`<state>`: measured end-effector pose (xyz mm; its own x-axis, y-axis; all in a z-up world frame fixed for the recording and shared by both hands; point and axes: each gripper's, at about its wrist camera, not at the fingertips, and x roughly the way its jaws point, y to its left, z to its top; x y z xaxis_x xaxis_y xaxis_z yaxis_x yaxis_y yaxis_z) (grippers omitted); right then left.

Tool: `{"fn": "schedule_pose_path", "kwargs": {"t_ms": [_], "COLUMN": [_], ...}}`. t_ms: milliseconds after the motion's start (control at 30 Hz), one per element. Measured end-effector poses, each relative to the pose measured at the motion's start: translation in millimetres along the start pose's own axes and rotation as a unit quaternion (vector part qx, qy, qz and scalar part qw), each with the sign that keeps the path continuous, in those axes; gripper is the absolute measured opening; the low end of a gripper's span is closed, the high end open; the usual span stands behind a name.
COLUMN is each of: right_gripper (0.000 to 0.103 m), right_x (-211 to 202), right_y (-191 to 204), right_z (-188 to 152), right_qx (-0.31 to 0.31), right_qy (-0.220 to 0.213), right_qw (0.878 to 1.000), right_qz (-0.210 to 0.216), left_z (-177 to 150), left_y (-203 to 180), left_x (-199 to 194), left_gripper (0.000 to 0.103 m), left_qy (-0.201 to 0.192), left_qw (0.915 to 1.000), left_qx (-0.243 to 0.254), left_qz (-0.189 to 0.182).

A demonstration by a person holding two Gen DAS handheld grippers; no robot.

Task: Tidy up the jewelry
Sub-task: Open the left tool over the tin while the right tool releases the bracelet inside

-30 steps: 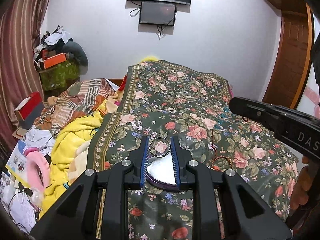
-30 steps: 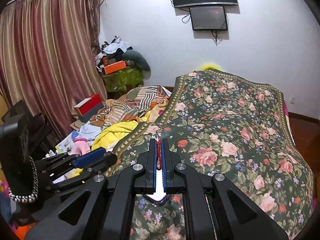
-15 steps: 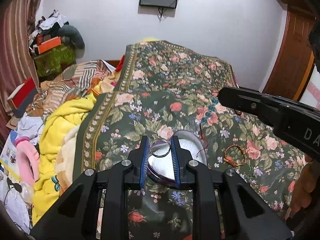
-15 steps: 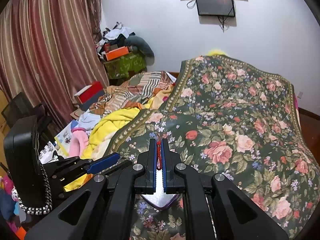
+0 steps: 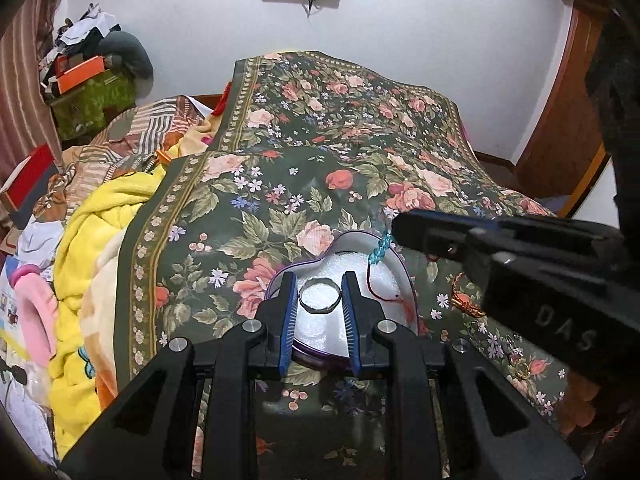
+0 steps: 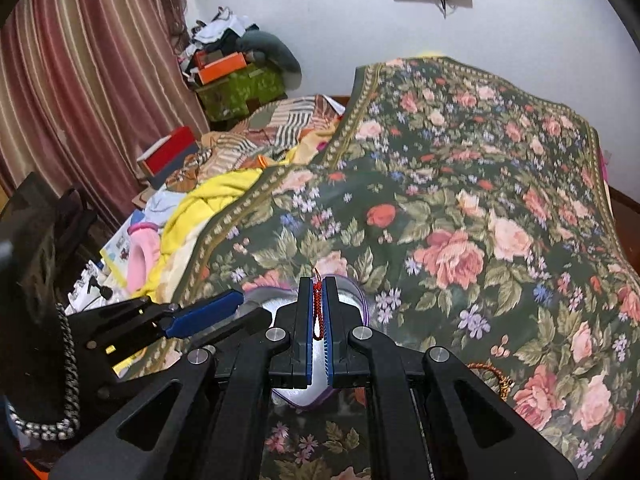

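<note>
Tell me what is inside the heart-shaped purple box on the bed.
The heart-shaped purple box has a white foam lining; a thin red cord trails onto it. The left gripper and its silver ring cover the near part.

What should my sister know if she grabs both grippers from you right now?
Left gripper: shut on the silver ring, over the heart-shaped box.
Right gripper: shut on the red cord; its free end and blue beads dangle into the box.
Done: neither piece is released yet.
Left: drop both in, then fetch the orange bracelet and small gold ring from the floral bedspread.
</note>
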<state>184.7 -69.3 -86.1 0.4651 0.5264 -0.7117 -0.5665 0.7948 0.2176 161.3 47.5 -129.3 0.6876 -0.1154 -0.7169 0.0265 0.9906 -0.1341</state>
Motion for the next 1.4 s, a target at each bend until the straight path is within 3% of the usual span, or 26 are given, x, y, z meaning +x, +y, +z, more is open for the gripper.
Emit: {"fn": "schedule_pose_path", "kwargs": {"t_ms": [333, 533, 633, 800, 900, 1400], "right_gripper": [0.004, 0.004, 0.009, 0.034, 0.044, 0.046], "right_x": [9, 10, 10, 5, 1, -44], "right_y": [-4, -1, -3, -7, -9, -6], "right_z": [-4, -4, -4, -3, -3, -8], "right_qx": [0.000, -0.012, -0.007, 0.005, 0.012, -0.011], "right_qy": [0.015, 0.014, 0.017, 0.012, 0.007, -0.037], "right_qw": [1.000, 1.000, 1.000, 1.000, 1.000, 0.998], "right_qz": [0.004, -0.001, 0.001, -0.006, -0.002, -0.049], "left_z": [1, 2, 1, 1, 2, 3], "left_y": [-2, 2, 5, 10, 12, 3], "left_x": [-4, -6, -8, -15, -18, -60], "left_gripper": [0.021, 0.032, 0.034, 0.044, 0.045, 0.048], "left_qy": [0.000, -0.001, -0.003, -0.010, -0.013, -0.043], "left_qw": [1.0000, 0.9999, 0.9999, 0.9997, 0.9994, 0.9986], "left_qx": [0.006, 0.000, -0.002, -0.010, -0.013, -0.009], "left_qz": [0.007, 0.014, 0.016, 0.022, 0.028, 0.029]}}
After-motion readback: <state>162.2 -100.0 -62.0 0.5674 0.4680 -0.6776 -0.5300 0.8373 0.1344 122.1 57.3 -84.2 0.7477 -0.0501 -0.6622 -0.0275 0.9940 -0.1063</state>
